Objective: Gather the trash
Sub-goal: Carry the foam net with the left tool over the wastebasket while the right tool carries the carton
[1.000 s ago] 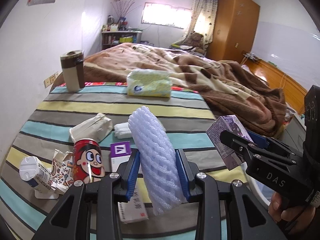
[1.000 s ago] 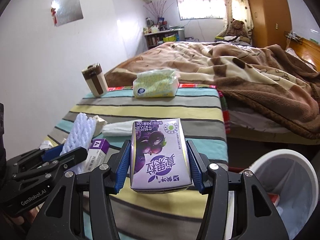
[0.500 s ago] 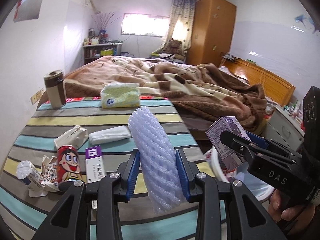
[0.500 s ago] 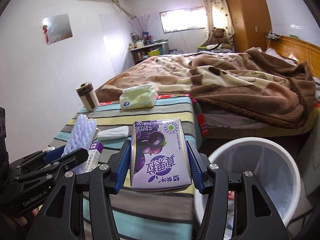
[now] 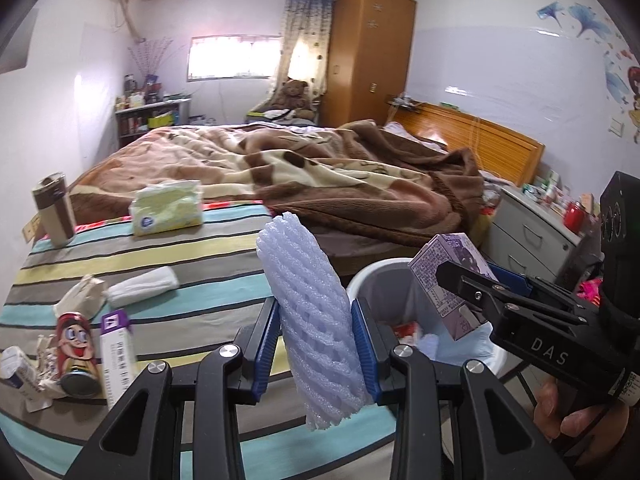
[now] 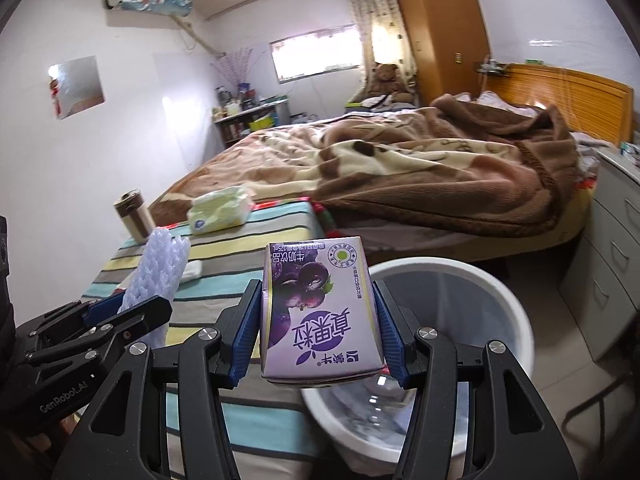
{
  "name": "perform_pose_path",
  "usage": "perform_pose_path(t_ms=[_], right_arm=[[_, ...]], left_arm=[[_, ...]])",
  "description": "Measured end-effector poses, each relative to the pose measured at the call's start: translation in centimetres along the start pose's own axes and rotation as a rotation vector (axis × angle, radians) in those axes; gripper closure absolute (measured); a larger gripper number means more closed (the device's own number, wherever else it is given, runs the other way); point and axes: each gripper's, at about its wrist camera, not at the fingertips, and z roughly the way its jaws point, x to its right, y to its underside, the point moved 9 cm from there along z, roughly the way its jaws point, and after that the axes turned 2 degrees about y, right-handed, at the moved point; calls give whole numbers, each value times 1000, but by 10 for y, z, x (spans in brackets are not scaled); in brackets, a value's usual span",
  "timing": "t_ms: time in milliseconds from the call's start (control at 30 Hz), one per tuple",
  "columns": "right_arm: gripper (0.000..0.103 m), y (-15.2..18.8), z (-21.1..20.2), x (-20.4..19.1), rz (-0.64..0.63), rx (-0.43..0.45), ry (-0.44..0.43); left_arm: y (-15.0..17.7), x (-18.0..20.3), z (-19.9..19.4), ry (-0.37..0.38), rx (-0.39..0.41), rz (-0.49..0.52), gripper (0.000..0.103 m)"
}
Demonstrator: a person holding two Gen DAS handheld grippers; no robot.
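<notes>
Bin (image 6: pixel 472 280) now fills the lower right of both views, where a second ago only its rim showed past the striped worktop (image 5: pixel 160 256). Left hand-held gripper (image 5: pixel 316 340) stays clamped on the foam net sleeve (image 5: pixel 308 304), right hand-held gripper (image 6: pixel 320 332) on the purple drink carton (image 6: pixel 320 312), both just over the white rim. Black bodies read "DAS" and "GenRobot.AI"; the carton's upside-down print looks like Chinese, perhaps a blueberry drink.

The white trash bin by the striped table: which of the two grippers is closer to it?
Right. The right gripper, clamping a purple drink carton, is at the white bin rim. The left gripper, clamping a foam fruit net, is over the table edge beside it.
</notes>
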Motion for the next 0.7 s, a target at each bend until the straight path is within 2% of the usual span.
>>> perform_pose_path(t_ms=[333, 700], right_arm=[[48, 12, -3, 45, 58, -20, 93], [47, 29, 7, 83, 107, -82, 164]], left_arm=[[3, 55, 31, 96, -37, 69, 66], [12, 89, 67, 137, -96, 112, 66]])
